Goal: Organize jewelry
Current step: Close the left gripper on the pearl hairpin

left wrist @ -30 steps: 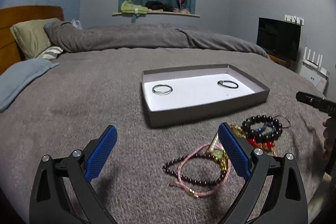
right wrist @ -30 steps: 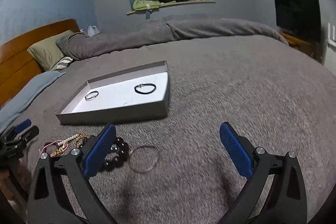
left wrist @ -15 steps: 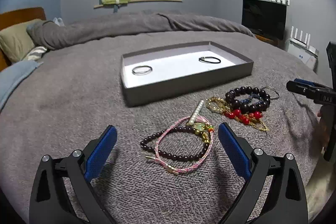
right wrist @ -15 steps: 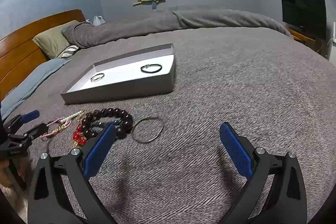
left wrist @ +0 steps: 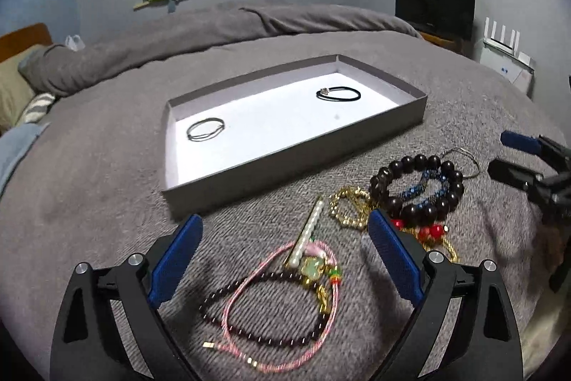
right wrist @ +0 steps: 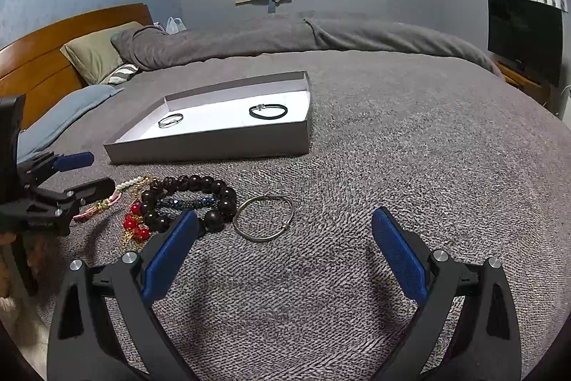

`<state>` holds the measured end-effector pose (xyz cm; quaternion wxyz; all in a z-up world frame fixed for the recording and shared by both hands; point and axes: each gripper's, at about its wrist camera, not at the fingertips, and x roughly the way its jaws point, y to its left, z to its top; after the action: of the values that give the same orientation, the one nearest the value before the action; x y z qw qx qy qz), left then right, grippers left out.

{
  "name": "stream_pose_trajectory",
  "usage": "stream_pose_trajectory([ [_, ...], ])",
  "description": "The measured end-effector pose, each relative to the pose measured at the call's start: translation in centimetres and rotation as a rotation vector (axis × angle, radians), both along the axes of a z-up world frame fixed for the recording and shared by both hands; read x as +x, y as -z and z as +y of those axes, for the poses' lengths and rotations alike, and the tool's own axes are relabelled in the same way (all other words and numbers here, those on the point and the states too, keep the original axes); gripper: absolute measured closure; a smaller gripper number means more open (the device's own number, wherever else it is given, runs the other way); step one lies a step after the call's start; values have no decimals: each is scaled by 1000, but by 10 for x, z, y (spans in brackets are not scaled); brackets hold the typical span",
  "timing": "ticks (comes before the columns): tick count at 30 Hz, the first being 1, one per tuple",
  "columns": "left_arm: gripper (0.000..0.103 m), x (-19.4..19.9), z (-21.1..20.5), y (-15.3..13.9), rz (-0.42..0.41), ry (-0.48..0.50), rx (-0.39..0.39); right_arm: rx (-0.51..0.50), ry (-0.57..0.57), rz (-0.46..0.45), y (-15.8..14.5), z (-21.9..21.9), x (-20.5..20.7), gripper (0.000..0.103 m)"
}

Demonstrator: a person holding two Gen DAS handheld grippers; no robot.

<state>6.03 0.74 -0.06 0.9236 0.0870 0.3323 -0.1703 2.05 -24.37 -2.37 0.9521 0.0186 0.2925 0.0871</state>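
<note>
A grey shallow box [left wrist: 292, 163] [right wrist: 214, 145] lies on the bed with a silver ring bracelet [left wrist: 206, 129] [right wrist: 170, 120] and a black band [left wrist: 339, 94] [right wrist: 268, 111] in it. In front of it lies a heap of jewelry: pink cord bracelet [left wrist: 278, 306], dark bead strand [left wrist: 221, 302], pearl bar [left wrist: 308, 238], gold chain [left wrist: 348, 207], big dark bead bracelet [left wrist: 417, 188] [right wrist: 192, 199], red beads [right wrist: 134, 225], silver bangle [right wrist: 264, 218]. My left gripper [left wrist: 283, 256] is open above the pink bracelet. My right gripper [right wrist: 283, 252] is open just short of the bangle.
The bed has a grey cover [right wrist: 410, 149] with a rumpled duvet [right wrist: 285, 34], pillows [right wrist: 96, 56] and a wooden headboard [right wrist: 32, 59] at the far left. A television [left wrist: 433, 4] stands to the right. The other gripper shows at each view's edge [left wrist: 531, 163] [right wrist: 53, 199].
Both grippers have moved forward and lower toward the jewelry heap. The heap and box look larger. Both stay open; nothing was picked up.
</note>
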Motion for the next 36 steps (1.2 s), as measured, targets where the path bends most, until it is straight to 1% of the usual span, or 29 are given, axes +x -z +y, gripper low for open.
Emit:
stream_pose_trajectory([
  [4, 11, 8, -1, 3, 3, -12, 49, 19, 6, 12, 1, -4, 3, 6],
  [7, 14, 11, 2, 7, 29, -7, 35, 34, 3, 19, 2, -6, 4, 6],
  [10, 23, 14, 2, 13, 53, -3, 48, 39, 2, 30, 3, -6, 6, 6],
  [12, 27, 13, 2, 16, 64, 6, 53, 41, 1, 33, 3, -6, 6, 6],
  [14, 39, 13, 1, 17, 72, 16, 51, 45, 0, 33, 3, -7, 6, 6],
  [19, 53, 15, -8, 19, 82, 48, 58, 47, 0, 38, 4, -8, 7, 6],
  [26, 75, 17, -12, 21, 97, 77, 45, 44, -1, 40, 4, -7, 7, 6],
  [30, 84, 14, -14, 21, 92, 91, 44, 37, -3, 43, 6, -5, 8, 6],
  [32, 92, 12, -14, 20, 87, 94, 37, 34, -4, 46, 7, -4, 9, 6],
  [36, 95, 9, -11, 19, 77, 87, 21, 19, -8, 53, 8, -2, 10, 6],
])
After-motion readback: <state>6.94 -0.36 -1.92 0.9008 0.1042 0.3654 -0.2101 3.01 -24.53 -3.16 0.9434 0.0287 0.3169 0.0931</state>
